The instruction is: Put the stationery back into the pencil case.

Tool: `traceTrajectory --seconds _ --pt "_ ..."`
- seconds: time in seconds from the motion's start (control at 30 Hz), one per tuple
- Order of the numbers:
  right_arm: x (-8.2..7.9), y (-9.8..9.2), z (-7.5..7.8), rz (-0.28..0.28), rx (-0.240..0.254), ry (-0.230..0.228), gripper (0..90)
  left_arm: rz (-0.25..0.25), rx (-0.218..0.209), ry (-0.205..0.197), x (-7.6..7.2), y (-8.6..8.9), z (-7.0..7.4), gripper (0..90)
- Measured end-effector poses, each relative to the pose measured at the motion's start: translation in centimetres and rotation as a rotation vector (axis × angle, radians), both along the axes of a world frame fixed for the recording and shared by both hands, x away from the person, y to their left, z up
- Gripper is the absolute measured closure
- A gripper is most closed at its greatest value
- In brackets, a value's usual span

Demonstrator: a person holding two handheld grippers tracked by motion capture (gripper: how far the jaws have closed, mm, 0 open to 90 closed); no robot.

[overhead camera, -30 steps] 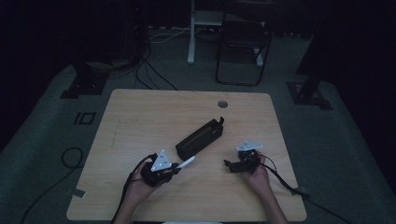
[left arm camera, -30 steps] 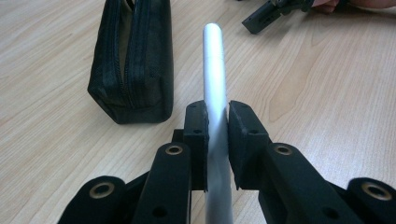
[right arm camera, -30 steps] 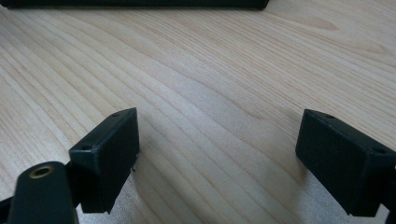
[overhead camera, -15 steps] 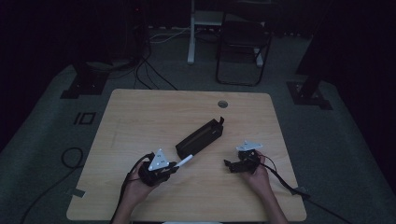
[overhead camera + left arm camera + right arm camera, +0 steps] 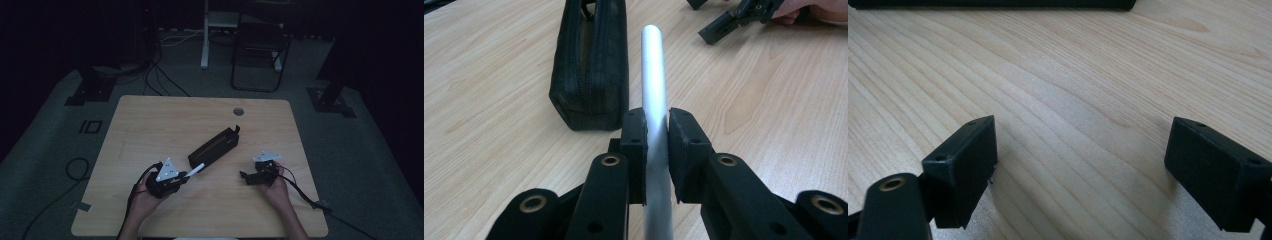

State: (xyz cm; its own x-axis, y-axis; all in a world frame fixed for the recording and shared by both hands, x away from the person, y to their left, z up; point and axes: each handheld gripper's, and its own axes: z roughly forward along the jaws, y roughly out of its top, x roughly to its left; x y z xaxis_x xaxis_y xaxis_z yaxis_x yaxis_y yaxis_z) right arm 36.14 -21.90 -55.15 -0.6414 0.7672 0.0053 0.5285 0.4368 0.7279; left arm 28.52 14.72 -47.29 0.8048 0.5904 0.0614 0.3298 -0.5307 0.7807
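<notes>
A smooth silver tube (image 5: 653, 85) sits clamped in the left gripper (image 5: 657, 145), just beside a ribbed black zip pouch (image 5: 591, 60) on pale wood-grain table (image 5: 489, 90); the right gripper (image 5: 1080, 165) gapes wide, holding nothing.

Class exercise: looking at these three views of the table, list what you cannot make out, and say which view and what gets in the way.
- Silver pen: its near end runs off the bottom edge of the left gripper view, behind the left gripper.
- Black zip case: its far end is cut by the top edge there; contents hidden.
- Right gripper: open, nothing between the jaws; the case is a cropped strip at the top edge.
</notes>
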Motion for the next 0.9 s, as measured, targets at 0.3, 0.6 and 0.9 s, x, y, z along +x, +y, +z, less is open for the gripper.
traceTrajectory --seconds 0.3,0.6,0.9 --pt "0.0 0.0 0.0 0.0 0.0 0.0 13.0 0.016 -0.004 -0.002 0.1 0.3 0.3 78.9" --pt "0.0 0.0 0.0 0.0 0.0 0.0 13.0 0.022 -0.018 -0.016 0.1 0.7 1.1 78.9" --pt "0.0 0.0 0.0 0.0 0.0 0.0 13.0 0.026 -0.028 -0.02 0.1 1.0 1.5 78.9"
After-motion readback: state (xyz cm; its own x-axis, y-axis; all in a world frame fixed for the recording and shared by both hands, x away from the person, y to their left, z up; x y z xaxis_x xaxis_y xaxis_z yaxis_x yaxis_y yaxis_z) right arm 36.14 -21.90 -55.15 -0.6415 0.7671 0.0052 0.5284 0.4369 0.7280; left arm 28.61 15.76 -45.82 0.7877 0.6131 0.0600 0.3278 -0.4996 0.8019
